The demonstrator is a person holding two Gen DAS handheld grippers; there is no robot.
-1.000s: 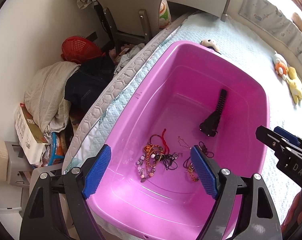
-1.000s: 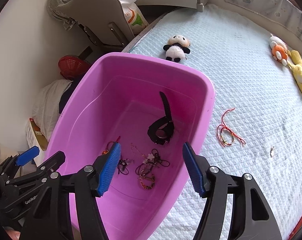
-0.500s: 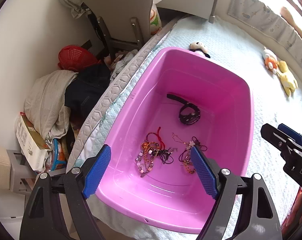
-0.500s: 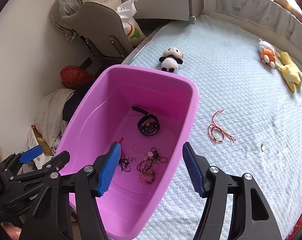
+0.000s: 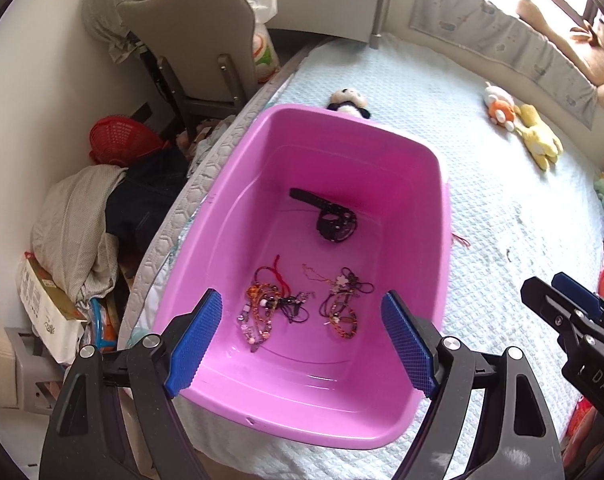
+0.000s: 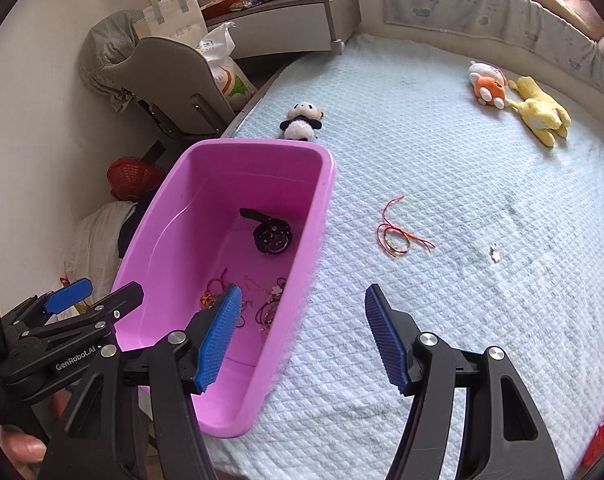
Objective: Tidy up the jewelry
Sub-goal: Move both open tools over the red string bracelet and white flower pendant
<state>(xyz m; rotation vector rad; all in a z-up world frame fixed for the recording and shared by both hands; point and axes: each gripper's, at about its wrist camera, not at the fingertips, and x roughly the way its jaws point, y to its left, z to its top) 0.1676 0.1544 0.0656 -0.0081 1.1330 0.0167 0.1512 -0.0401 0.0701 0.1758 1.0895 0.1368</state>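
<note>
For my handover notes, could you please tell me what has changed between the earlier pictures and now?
Both the left gripper and the right gripper pulled up and back from the pink tub, which looks smaller now. The black watch fell from propped up to lying flat. Nothing was grasped or released. Both grippers stayed open and empty; the bracelets and red string kept their places.

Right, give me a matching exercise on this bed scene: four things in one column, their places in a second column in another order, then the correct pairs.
Things:
1. black watch
2. red string bracelet
3. panda plush
4. yellow plush

Places:
A. on the bedspread just beyond the far rim of the pink tub
B. inside the tub, farther end
C. loose on the bedspread to the right of the tub
D. far right of the bed, beside the orange and white plush

Pairs: 1-B, 2-C, 3-A, 4-D
</note>
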